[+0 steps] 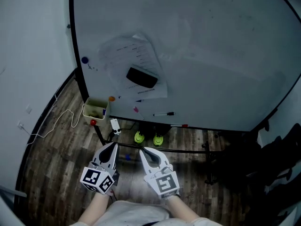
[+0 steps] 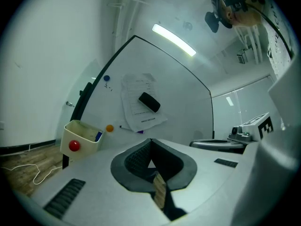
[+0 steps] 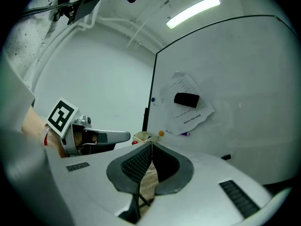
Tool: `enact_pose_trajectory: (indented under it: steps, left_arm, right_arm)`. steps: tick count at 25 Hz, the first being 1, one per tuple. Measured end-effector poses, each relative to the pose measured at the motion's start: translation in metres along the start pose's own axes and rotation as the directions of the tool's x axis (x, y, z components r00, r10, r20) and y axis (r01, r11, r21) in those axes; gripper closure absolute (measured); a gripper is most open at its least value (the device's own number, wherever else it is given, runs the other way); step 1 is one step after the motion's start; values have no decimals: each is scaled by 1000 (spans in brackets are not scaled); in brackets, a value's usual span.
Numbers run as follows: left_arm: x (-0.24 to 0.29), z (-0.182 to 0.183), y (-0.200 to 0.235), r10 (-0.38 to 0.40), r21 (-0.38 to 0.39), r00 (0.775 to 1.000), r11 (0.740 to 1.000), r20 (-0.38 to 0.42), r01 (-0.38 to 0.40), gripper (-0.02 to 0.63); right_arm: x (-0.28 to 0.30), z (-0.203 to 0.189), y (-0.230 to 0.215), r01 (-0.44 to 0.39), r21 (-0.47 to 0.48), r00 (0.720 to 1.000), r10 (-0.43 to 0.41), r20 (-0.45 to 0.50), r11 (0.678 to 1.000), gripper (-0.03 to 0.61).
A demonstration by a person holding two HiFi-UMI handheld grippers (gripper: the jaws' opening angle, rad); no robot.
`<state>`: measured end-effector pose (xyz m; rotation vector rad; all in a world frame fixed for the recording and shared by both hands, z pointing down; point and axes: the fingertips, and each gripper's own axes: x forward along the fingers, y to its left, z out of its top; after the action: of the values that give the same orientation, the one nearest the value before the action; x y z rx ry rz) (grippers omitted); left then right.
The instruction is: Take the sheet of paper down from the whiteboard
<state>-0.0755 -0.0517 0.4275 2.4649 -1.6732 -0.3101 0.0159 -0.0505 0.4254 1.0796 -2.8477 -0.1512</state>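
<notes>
the sheet of paper (image 1: 138,67) hangs on the left part of the whiteboard (image 1: 216,51), a little tilted, with a black eraser (image 1: 141,77) lying across its lower half. a blue magnet (image 1: 84,59) sits on the board to the sheet's left and an orange magnet (image 1: 111,98) just below its lower left corner. a marker pen (image 1: 163,114) lies near the board's bottom edge, below the sheet. a cream box (image 1: 95,108) with a red magnet (image 1: 93,122) on its front hangs at the board's lower left corner. the left tongs (image 1: 113,146) and the right tongs (image 1: 143,151) are held side by side, low in the head view and well apart from the sheet, both pointing toward the board. each pair is pressed together at the tips with nothing between them. a white cable (image 1: 56,121) lies on the wooden floor (image 1: 51,149) on the left.
</notes>
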Motion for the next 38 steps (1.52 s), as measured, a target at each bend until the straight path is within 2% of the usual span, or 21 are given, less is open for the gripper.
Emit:
enact_pose_trajectory:
  steps: [7, 19, 27, 38]
  left_arm:
    - [-11, -11, 28, -32, -19, 999, 999, -37, 32, 600]
    - [-12, -41, 41, -28, -84, 997, 996, -67, 23, 600]
    - [8, -27, 58, 4, -62, 999, 998, -51, -7, 600]
    - [72, -11, 53, -36, -56, 999, 998, -7, 36, 600]
  right_arm:
    - [15, -6, 10, 62, 18, 998, -62, 8, 998, 560]
    - [25, -36, 7, 80, 45, 995, -77, -67, 996, 560]
    - [53, -24, -7, 61, -11, 998, -61, -35, 998, 560]
    - [82, -22, -48, 33, -45, 999, -34, -23, 998, 560]
